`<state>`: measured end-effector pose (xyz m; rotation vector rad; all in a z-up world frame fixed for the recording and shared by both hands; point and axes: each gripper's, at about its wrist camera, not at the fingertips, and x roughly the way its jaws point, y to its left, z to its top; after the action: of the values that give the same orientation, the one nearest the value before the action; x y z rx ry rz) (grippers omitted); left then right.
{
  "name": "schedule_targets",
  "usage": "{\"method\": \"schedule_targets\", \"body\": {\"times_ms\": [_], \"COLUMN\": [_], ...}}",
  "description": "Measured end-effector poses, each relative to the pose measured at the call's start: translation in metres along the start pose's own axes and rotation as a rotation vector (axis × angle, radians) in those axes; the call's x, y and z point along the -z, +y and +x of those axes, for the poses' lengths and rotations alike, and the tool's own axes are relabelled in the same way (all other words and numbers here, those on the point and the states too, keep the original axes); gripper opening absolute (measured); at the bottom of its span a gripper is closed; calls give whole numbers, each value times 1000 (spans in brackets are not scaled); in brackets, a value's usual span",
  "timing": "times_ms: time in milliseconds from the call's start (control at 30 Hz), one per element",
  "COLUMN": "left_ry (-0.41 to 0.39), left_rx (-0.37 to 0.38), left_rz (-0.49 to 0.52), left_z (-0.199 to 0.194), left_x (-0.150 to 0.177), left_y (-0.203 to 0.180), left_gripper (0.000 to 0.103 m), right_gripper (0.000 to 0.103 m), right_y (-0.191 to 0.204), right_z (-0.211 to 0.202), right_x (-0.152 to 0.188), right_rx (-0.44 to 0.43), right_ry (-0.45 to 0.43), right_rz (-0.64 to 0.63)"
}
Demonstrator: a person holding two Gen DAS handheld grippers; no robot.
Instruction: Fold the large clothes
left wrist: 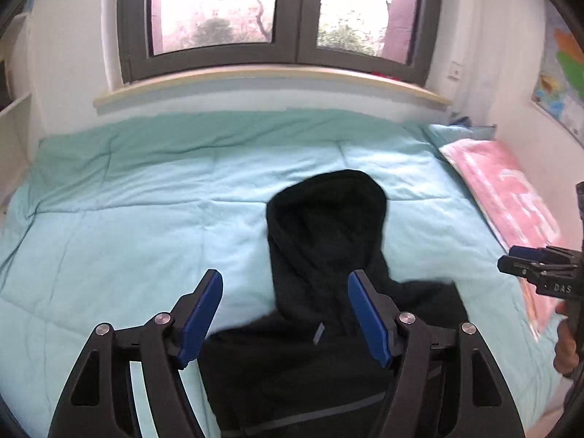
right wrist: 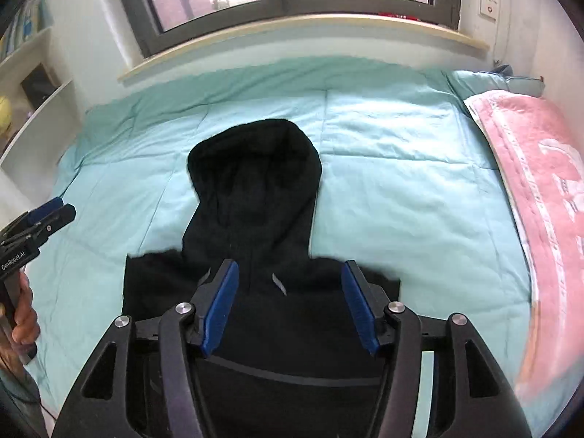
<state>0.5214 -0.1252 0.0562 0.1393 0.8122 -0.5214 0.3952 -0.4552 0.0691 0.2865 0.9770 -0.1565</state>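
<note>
A black hooded top (left wrist: 321, 255) (right wrist: 255, 219) lies flat on a pale turquoise quilt (left wrist: 120, 219) (right wrist: 394, 182), hood toward the window, body folded into a narrow block under both cameras. My left gripper (left wrist: 284, 281) hangs open above the garment's left shoulder, nothing between its blue pads (left wrist: 202, 321). My right gripper (right wrist: 290, 272) hovers open over the neckline, its blue pads (right wrist: 221, 310) bare. Each gripper also shows at the edge of the other view, the right gripper (left wrist: 511, 261) and the left gripper (right wrist: 64, 208), each held by a hand.
A pink towel-covered pillow (left wrist: 507, 200) (right wrist: 540, 189) lies along the bed's right side by the wall. A window sill (left wrist: 270, 80) (right wrist: 299, 36) runs behind the bed. White shelves (right wrist: 40, 84) stand at the left.
</note>
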Motion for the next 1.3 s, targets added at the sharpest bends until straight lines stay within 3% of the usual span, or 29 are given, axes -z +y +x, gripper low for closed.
{"method": "schedule_targets", "body": {"times_ms": [133,367,500,633,667,700,733,767,900,967,1033,1100,1167,1233,1300], "left_ry": [67,144,154,165,177,194,221,243,161,131,131,182,276,380,382], "left_rx": [0,52,101,93,74,54,58,77,140,283,282,217,167,167,218], "left_rz": [-61,-165,-203,-221,-224,-231,-239,-261,-296,-375,-337,-290,-313,-356,-374], "left_z": [69,216,265,299,311,323,329,332,283,252,240,259,296,342,360], "left_x": [-11,-22,-24,-28,-28,-28,-27,-26,-20,-13,-7,4,20,42,49], "left_y": [20,27,27,23,23,25,29,35,61,78,73,64,70,78,82], "left_gripper": [73,73,73,72,67,30,11,9,9,12,12,12,12,14,14], "right_gripper": [62,62,62,62,56,28,15,8,5,6,6,6,6,6,6], "right_y": [-4,-25,-41,-38,-35,-33,-32,-34,-68,-80,-75,-68,-76,-87,-91], "right_z": [70,181,225,256,262,268,274,277,227,197,184,199,234,282,303], "right_x": [-32,-53,-64,-74,-77,-77,-77,-77,-65,-52,-39,-31,-21,-9,-6], "right_rx": [-6,20,12,13,14,35,75,98,55,-24,-23,11,-11,-43,-64], "right_ry": [35,110,141,150,160,169,184,187,67,28,11,44,114,223,258], "right_rz": [43,116,168,180,175,162,140,134,166,172,129,94,120,173,200]}}
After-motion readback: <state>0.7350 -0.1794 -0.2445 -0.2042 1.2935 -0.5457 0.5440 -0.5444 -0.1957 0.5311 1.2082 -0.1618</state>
